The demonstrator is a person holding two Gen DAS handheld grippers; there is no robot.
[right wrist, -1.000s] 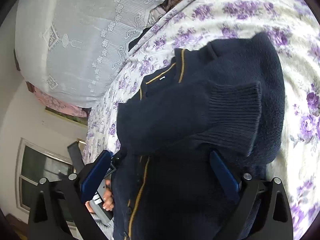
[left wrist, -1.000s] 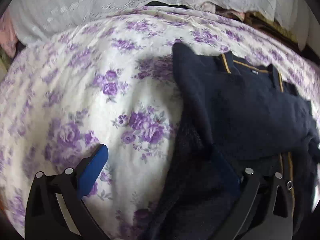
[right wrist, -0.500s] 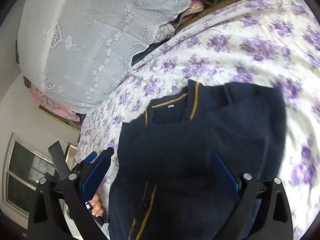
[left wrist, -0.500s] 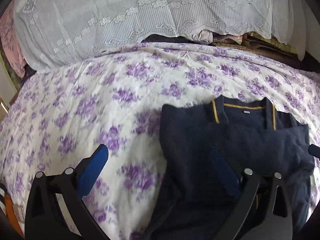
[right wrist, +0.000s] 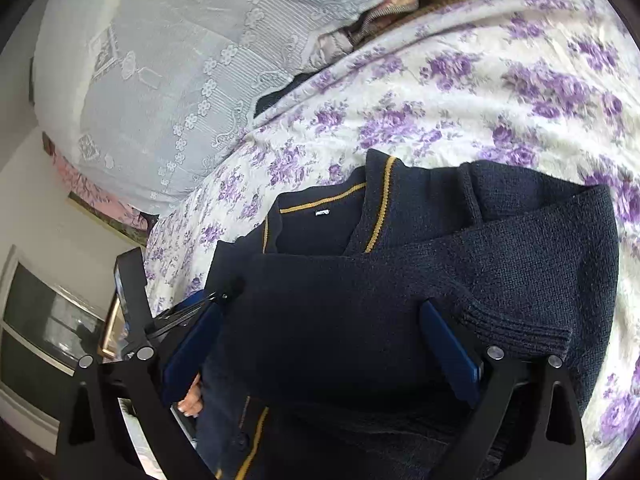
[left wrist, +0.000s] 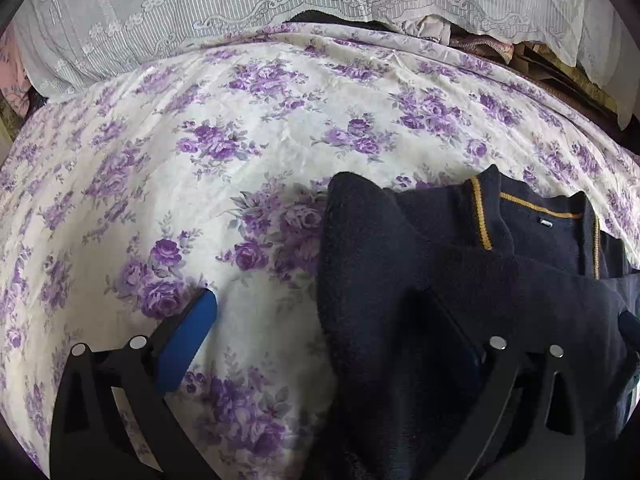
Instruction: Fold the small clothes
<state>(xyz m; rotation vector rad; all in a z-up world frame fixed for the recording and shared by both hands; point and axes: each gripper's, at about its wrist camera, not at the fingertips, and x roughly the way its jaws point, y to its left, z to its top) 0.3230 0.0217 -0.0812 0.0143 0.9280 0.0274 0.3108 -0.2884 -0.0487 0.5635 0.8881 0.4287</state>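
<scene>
- Bed [left wrist: 280, 128] carried everything; covered in a cream sheet with purple rose print, mildly wrinkled.
- Navy knit cardigan [left wrist: 440, 280] with mustard-yellow trim lay directly on the sheet, at the right in the left wrist view, sleeves folded across the front, collar toward the far end.
- White lace-edged cloth [left wrist: 240, 12] draped over a pile at the far end of the bed, its hem touching the sheet.
</scene>
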